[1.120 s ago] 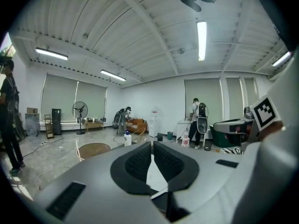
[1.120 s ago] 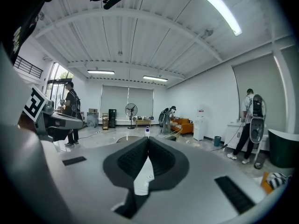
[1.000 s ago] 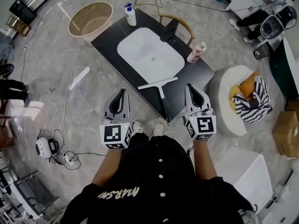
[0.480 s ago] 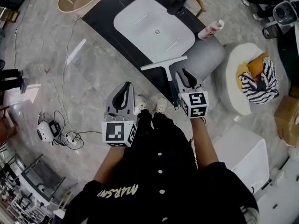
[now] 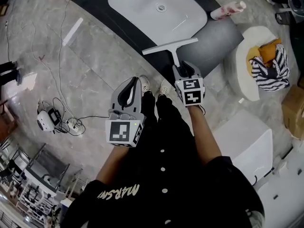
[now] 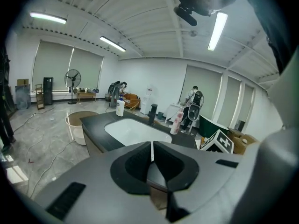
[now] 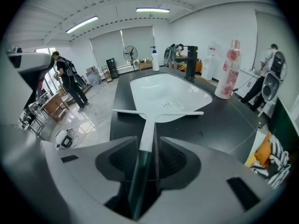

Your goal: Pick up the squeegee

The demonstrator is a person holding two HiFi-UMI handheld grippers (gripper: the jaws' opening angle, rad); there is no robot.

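The right claw [image 7: 148, 143] has its jaws apart. They have just been opening, and the squeegee [image 7: 146, 125] handle runs up between them, dark at the near end and white farther out, with the pads not clamped on it. The squeegee lies flat on the dark desk [image 7: 219, 122], its blade crosswise just in front of the white sink [image 7: 163, 90]. In the head view the right claw sits low over the handle's near end, close to the desk's front edge. Beyond the sink stand a black faucet [image 7: 190, 62] and a white pump bottle [image 7: 155, 59], with a pink bottle [image 7: 230, 69] off to the right. The left claw [image 6: 152, 146] has its jaws together with nothing in them — it hangs off the desk, over the floor [image 5: 90, 65].
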